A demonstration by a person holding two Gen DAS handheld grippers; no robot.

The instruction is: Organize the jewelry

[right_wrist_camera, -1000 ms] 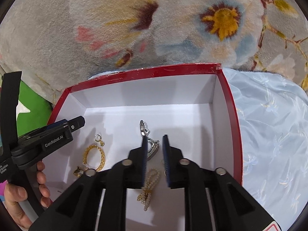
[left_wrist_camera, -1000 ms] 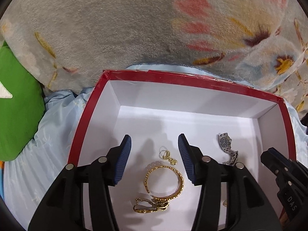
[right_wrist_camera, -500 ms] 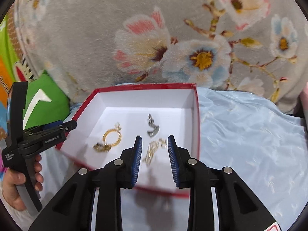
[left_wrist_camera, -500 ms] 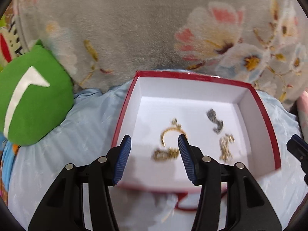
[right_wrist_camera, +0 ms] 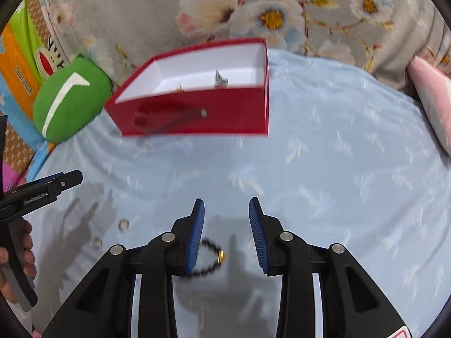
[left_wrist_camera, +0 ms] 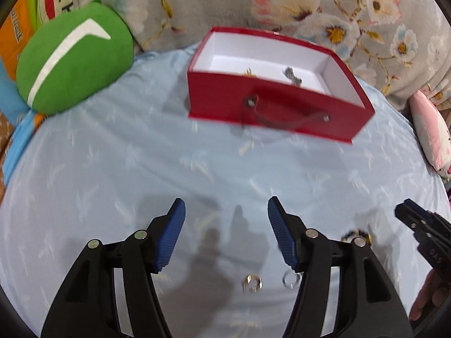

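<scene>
The red box [left_wrist_camera: 270,107] with a white inside stands far off on the light blue sheet; it also shows in the right wrist view [right_wrist_camera: 197,118]. Gold pieces and a silver watch [left_wrist_camera: 291,74] lie in it. My left gripper [left_wrist_camera: 227,233] is open and empty above the sheet, with two small rings [left_wrist_camera: 252,283] [left_wrist_camera: 291,278] just below it. My right gripper [right_wrist_camera: 227,233] is open and empty, over a black bead bracelet with a gold clasp [right_wrist_camera: 210,259]. The two rings also show in the right wrist view [right_wrist_camera: 123,224] [right_wrist_camera: 96,242].
A green cushion [left_wrist_camera: 70,56] lies left of the box and a pink pillow [left_wrist_camera: 431,132] at the right edge. A grey floral blanket [right_wrist_camera: 253,8] rises behind the box. The other gripper shows at the frame edges [left_wrist_camera: 422,233] [right_wrist_camera: 36,191].
Both grippers have pulled back out of the box to the near part of the sheet. The right gripper has opened wider. The rings and black bracelet have come into view.
</scene>
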